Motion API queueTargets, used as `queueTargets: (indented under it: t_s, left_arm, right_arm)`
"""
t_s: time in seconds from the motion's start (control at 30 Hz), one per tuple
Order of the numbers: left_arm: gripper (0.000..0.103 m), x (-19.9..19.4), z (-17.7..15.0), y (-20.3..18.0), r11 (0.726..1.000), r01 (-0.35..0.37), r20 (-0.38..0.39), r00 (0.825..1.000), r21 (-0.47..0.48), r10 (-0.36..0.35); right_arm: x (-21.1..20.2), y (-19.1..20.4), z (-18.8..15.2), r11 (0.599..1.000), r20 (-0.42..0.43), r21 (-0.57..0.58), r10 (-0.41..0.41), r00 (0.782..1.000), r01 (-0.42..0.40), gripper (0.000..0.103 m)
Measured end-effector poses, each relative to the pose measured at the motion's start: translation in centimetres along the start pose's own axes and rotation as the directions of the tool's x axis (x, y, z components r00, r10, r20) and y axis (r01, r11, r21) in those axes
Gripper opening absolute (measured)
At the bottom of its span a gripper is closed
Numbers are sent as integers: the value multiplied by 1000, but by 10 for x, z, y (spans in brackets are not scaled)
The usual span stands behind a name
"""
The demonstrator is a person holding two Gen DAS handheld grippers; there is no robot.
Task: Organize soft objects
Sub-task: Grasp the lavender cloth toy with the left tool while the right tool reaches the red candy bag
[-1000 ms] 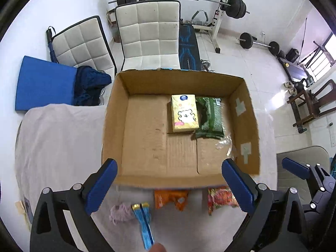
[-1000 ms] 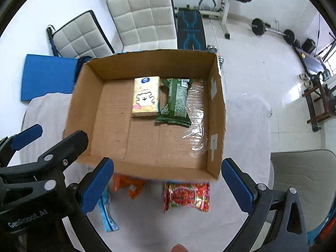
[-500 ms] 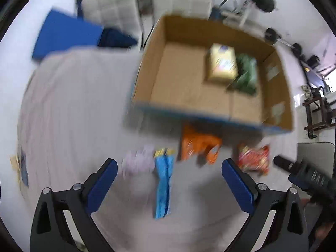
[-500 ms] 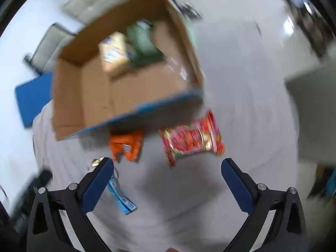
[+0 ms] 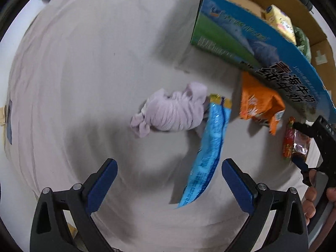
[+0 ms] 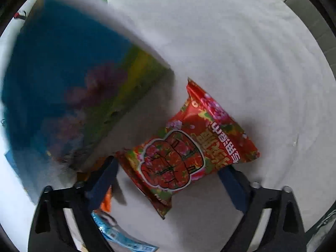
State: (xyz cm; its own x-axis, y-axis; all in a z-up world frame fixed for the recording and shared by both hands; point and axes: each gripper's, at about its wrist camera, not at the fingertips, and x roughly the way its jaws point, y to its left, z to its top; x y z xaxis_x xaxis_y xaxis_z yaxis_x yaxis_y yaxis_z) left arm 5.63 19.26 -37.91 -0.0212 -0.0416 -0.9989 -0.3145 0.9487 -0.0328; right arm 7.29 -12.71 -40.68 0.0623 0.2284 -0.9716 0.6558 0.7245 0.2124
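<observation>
Four soft items are seen unpacked on the cloth, left to right: lilac bundle, blue sachet, orange packet, red packet | two lie boxed in the carton | left gripper agape, empty | right gripper spread, astride red packet | both lowered since 1.0 s ago.

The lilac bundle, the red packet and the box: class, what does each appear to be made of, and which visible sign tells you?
Lilac bundle: soft knitted fabric, matte, shown by ribbing and folds.
Red packet: probably plastic film, glossy, with creases and sealed edges.
Box: cardboard, brown inside, printed outer wall.
</observation>
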Motion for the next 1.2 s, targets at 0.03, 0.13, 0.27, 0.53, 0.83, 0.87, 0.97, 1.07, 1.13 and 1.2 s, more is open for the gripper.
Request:
queueTargets:
  t_s: [0.03,0.13,0.27,0.53,0.83,0.87,0.97,1.07,1.13,1.2]
  left_arm:
    - [102,4,1,3,1000,2,-8,1000,-10,-2]
    - [102,8,5,13,999,15,-9,1000,-36,-15]
    - [102,10,20,28,995,46,7,999,-84,-46]
    - [102,53,60,28,986,118,-83,988,-116,-128]
    - [63,57,61,29,985,149,-45,987,-89,-154]
    - [63,53,58,31,985,148,-34,988,-87,-151]
    - [62,44,46,32,988,133,-13,991,-75,-134]
    - [62,31,44,26,996,78,36,996,-40,-76]
    - [62,27,41,26,998,52,58,997,-31,-50]
    - [62,24,42,27,998,50,66,997,-31,-48]
  right_arm:
    - [2,-1,-1,1000,-3,-14,-14,1000,14,86]
    - [2,-4,-5,993,-26,-99,-62,998,59,86]
    - [-1,-12,-16,953,-61,-259,-178,982,157,86]
    - [-7,-4,-33,901,-17,-390,-213,977,189,86]
    - [18,18,-27,936,-127,-338,-148,981,97,56]
    - [22,26,-31,929,-135,-357,-156,978,99,52]
    - [28,22,-52,895,-169,-436,-181,969,91,46]
    - [27,19,-63,866,-178,-490,-215,960,103,46]
    - [24,16,-68,856,-159,-504,-227,961,118,47]
    - [17,18,-67,868,-127,-482,-207,970,122,61]
